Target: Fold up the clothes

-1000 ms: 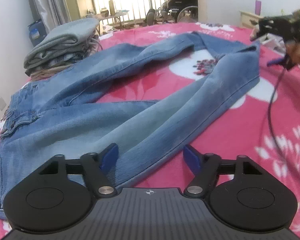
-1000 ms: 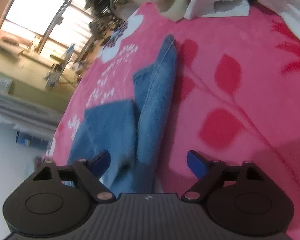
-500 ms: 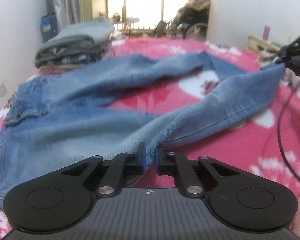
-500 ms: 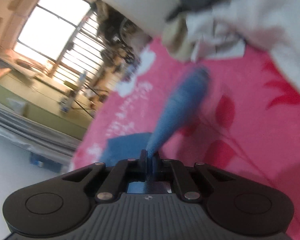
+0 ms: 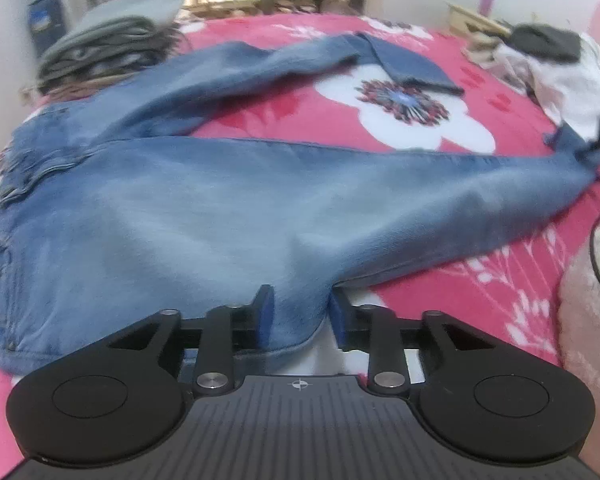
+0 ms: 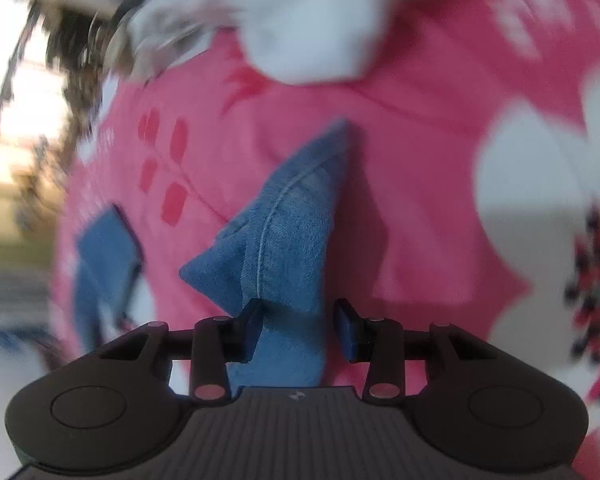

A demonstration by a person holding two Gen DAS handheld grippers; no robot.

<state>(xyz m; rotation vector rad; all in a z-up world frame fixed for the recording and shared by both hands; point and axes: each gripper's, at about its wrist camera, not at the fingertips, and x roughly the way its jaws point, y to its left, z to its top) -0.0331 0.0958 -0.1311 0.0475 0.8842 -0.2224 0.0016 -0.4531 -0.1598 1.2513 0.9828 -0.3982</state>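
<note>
Change: both grippers, clamped on denim 0.5 s ago, now have their jaws apart; the near leg lies stretched wide across the bed.
Left gripper (image 5: 300, 316): jaws spread, the jeans' (image 5: 228, 208) edge lying loose between the 2 fingers.
Right gripper (image 6: 298, 330): jaws spread, the leg hem (image 6: 288, 236) between them, not pinched.
Jeans: flat on the pink floral blanket (image 5: 432, 280), 2 legs fanned apart, waistband at left.
Folded stack (image 5: 112, 44): behind the jeans, far left.
White clothes (image 5: 556, 76): heaped at far right.

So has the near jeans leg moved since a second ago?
Yes. The near jeans leg has been pulled straight toward the right, now lying clear of the white flower print it covered.
</note>
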